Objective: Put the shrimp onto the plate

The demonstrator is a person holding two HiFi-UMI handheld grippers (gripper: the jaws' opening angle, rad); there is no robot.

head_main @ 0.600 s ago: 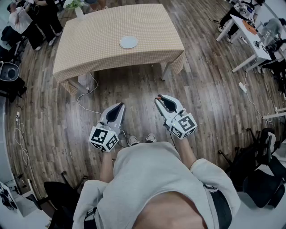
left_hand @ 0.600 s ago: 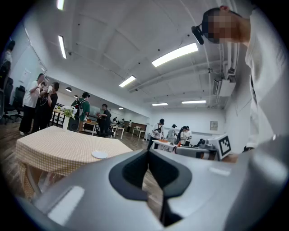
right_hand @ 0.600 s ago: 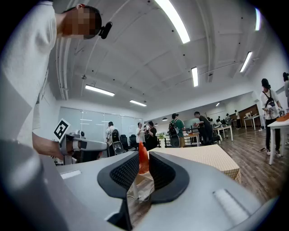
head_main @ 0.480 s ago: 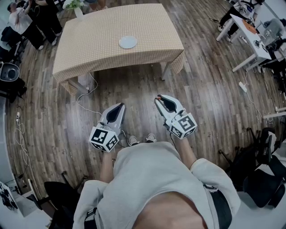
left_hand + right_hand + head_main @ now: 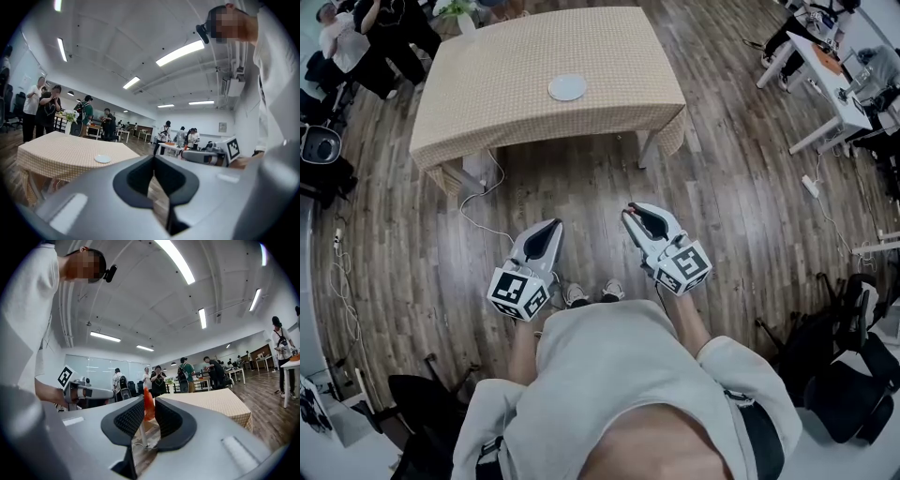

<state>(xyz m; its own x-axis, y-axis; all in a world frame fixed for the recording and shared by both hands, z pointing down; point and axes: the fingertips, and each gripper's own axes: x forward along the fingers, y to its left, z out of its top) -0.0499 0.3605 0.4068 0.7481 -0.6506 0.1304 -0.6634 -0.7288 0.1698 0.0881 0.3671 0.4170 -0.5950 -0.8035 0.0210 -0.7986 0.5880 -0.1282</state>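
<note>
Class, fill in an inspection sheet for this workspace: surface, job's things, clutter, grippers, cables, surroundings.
Surface: table with checked cloth, well ahead of the person.
Job's things: plate on the table, nothing seen on it; shrimp in the right gripper.
Clutter: vase at a far table corner.
Grippers: right gripper shut on the shrimp; left gripper shut, empty.
Cables: white cable on the floor beside the table.
Surroundings: wooden floor, people, white desks, chairs.

The plate [image 5: 567,87] lies on the counter [image 5: 487,103], well ahead of the left gripper [image 5: 553,226] and right gripper [image 5: 630,213], side by side above the floor [image 5: 741,187], with the shrimp [image 5: 148,405] between the right fingers [image 5: 171,417].
</note>
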